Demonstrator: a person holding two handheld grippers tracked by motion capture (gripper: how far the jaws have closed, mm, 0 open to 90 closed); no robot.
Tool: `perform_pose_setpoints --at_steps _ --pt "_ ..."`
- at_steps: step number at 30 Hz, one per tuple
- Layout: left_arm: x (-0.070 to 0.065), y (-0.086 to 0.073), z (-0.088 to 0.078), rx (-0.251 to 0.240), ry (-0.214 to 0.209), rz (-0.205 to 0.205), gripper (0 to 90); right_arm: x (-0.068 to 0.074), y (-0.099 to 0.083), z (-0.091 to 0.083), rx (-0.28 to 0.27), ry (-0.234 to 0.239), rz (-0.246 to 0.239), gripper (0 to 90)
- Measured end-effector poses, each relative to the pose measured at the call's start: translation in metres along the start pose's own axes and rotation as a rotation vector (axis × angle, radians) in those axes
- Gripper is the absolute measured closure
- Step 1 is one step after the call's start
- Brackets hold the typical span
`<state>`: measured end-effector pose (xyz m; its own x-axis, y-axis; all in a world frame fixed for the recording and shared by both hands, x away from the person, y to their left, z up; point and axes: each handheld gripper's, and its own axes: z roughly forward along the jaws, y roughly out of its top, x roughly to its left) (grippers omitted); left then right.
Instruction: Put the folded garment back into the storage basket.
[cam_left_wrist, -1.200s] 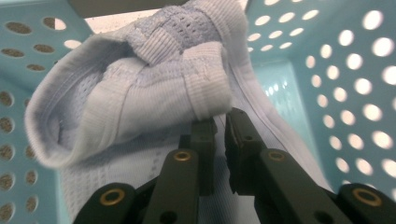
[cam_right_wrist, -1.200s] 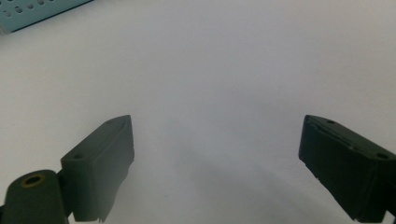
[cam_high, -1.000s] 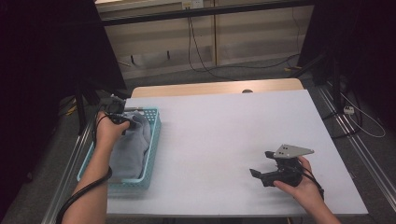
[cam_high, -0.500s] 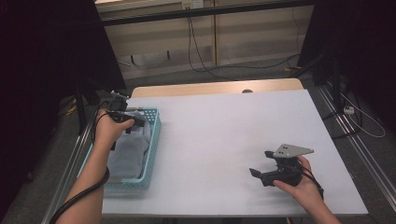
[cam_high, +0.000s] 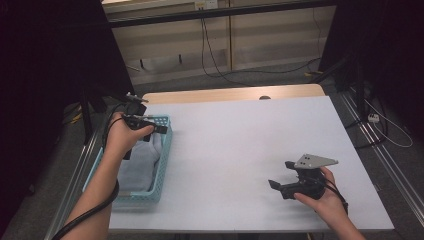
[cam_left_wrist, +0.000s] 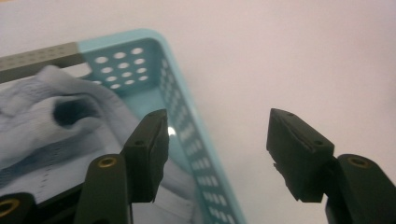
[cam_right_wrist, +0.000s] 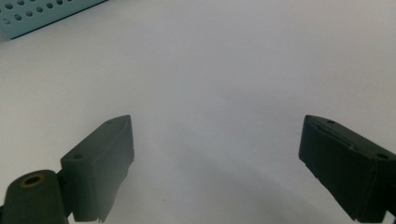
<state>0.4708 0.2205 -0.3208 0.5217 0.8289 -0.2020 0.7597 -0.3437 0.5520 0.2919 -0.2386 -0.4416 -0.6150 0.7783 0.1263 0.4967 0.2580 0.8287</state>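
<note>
The left gripper (cam_high: 159, 129) hangs over the far end of a light blue perforated basket (cam_high: 163, 161) at the table's left edge, its jaws released and, having just been opening, with nothing between them; in the left gripper view the gap (cam_left_wrist: 217, 154) between the two black jaws frames the basket's rim (cam_left_wrist: 184, 116) and bare table beyond it. A pale grey-white cloth (cam_high: 137, 167) lies bunched inside the basket, free of the pads. From above, the left hand (cam_high: 122, 137) and forearm cover the cloth's far portion, and the basket's near-left corner is hidden behind the arm and the trailing cable. Up close, the cloth (cam_left_wrist: 51, 116) is cut off by the frame's left edge, and a dark fold in it cannot be read further. The right gripper (cam_high: 280, 181) sits low near the front right of the white table (cam_high: 240, 140), held by the right hand (cam_high: 322, 197), which partly masks its body. Its jaws stand wide apart and empty, with plain tabletop between them (cam_right_wrist: 215, 163); a corner of the basket (cam_right_wrist: 37, 16) shows at the top left there, mostly cut off.
</note>
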Motion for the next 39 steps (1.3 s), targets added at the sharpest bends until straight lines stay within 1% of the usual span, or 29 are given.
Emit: perform_pose_setpoints --at_steps 3,4,6,7,10,12,13,14,16,19,20,21,22,23,24,25,28,29,30,32,35,36,37,39 --pt "-0.009 0.0 0.002 0.005 -0.014 0.022 37.7 0.0 0.0 0.0 -0.001 -0.001 0.001 9.9" --pt "-0.011 0.0 0.003 0.005 -0.011 0.033 36.8 0.0 0.0 -0.001 -0.003 0.0 -0.001 9.9" --pt "-0.015 0.0 0.005 0.008 -0.02 0.039 36.0 0.0 0.0 -0.001 -0.003 0.0 -0.002 9.9" --pt "-0.018 0.0 0.007 0.006 -0.028 0.039 35.9 0.0 0.0 -0.002 -0.004 0.0 -0.003 9.9" --pt "-0.025 0.001 0.01 0.012 -0.047 0.065 34.8 -0.001 0.0 -0.003 -0.005 -0.003 -0.003 9.9" --pt "-0.031 0.001 0.012 0.01 -0.06 0.071 33.5 -0.002 0.0 -0.003 -0.003 -0.004 0.0 9.9" --pt "-0.033 0.001 0.013 0.014 -0.069 0.081 32.8 -0.002 0.0 -0.003 -0.003 -0.005 0.001 9.9" --pt "-0.036 0.0 0.014 0.012 -0.076 0.08 32.1 -0.002 -0.001 -0.003 -0.003 -0.005 0.003 9.9" --pt "-0.041 0.0 0.016 0.014 -0.092 0.093 31.5 -0.002 -0.001 -0.004 -0.002 -0.006 0.003 9.9" --pt "-0.047 -0.001 0.02 0.01 -0.103 0.1 30.4 -0.001 -0.001 -0.004 -0.003 -0.005 0.005 9.9" --pt "-0.048 -0.001 0.021 0.013 -0.112 0.102 30.0 -0.001 0.0 -0.004 -0.003 -0.005 0.004 9.9" --pt "-0.05 -0.002 0.023 0.006 -0.12 0.095 29.8 -0.001 0.0 -0.004 -0.003 -0.004 0.004 9.9" --pt "-0.05 -0.003 0.023 0.014 -0.129 0.108 29.2 -0.001 0.0 -0.004 -0.003 -0.004 0.003 9.9" --pt "-0.052 -0.003 0.025 0.01 -0.131 0.106 28.9 -0.001 0.0 -0.004 -0.003 -0.004 0.001 9.9" --pt "-0.053 -0.004 0.025 0.016 -0.132 0.115 28.9 -0.001 0.0 -0.004 -0.003 -0.004 0.0 9.9" --pt "-0.054 -0.004 0.026 0.009 -0.135 0.105 28.8 -0.001 0.0 -0.004 -0.002 -0.004 -0.001 9.9" --pt "-0.056 -0.005 0.027 0.011 -0.15 0.116 28.2 -0.001 -0.001 -0.004 0.001 -0.003 -0.001 9.9" --pt "-0.057 -0.006 0.028 0.017 -0.149 0.127 28.0 -0.002 -0.001 -0.004 0.001 -0.005 0.0 9.9" --pt "-0.058 -0.006 0.028 0.017 -0.148 0.129 27.8 -0.002 -0.002 -0.004 0.003 -0.005 0.003 9.9" --pt "-0.06 -0.008 0.029 0.023 -0.159 0.145 27.5 -0.003 -0.002 -0.004 0.004 -0.006 0.003 9.9" --pt "-0.065 -0.011 0.03 0.023 -0.17 0.156 26.7 -0.003 -0.002 -0.005 0.001 -0.009 0.005 9.9" --pt "-0.066 -0.012 0.03 0.029 -0.173 0.168 26.3 -0.002 -0.002 -0.006 0.002 -0.009 0.003 9.9" --pt "-0.068 -0.013 0.031 0.025 -0.176 0.168 25.7 -0.002 -0.002 -0.006 0.001 -0.009 0.003 9.8" --pt "-0.07 -0.015 0.032 0.03 -0.18 0.182 25.2 -0.002 -0.002 -0.006 0.003 -0.008 0.003 9.8"
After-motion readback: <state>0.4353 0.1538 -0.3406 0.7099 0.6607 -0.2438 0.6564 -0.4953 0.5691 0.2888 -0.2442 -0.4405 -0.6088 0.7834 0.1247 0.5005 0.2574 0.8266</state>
